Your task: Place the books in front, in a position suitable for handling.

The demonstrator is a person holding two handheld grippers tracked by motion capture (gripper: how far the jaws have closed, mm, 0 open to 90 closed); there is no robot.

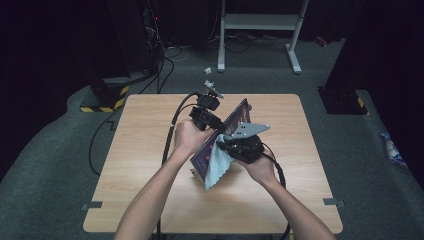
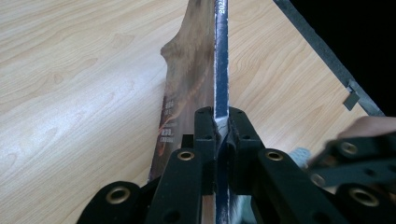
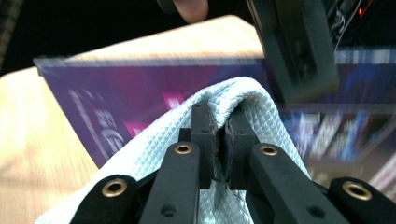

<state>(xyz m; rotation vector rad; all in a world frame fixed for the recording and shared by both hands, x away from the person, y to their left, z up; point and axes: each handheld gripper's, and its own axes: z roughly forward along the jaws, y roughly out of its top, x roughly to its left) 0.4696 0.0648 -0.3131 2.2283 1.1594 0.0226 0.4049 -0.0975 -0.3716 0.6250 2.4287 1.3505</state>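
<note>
We see the left tool [image 2: 217, 128] pinching the board [image 2: 219, 56] by its edge, holding it tilted above the tabletop [image 1: 150, 150]. The right tool [image 3: 218, 135] clamps a cloth [image 3: 252, 107] against the board's purple face.

We see cloth [image 3: 154, 140]: pale blue, waffle-textured weave, matt. Book [image 3: 112, 98]: glossy printed cover, thin paper edge. Table [image 2: 70, 70]: smooth light wood grain, faint sheen. We note 2 grippers, left gripper [image 2: 217, 122], right gripper [image 3: 219, 119]: matt black plastic, brass-coloured rivets.
</note>
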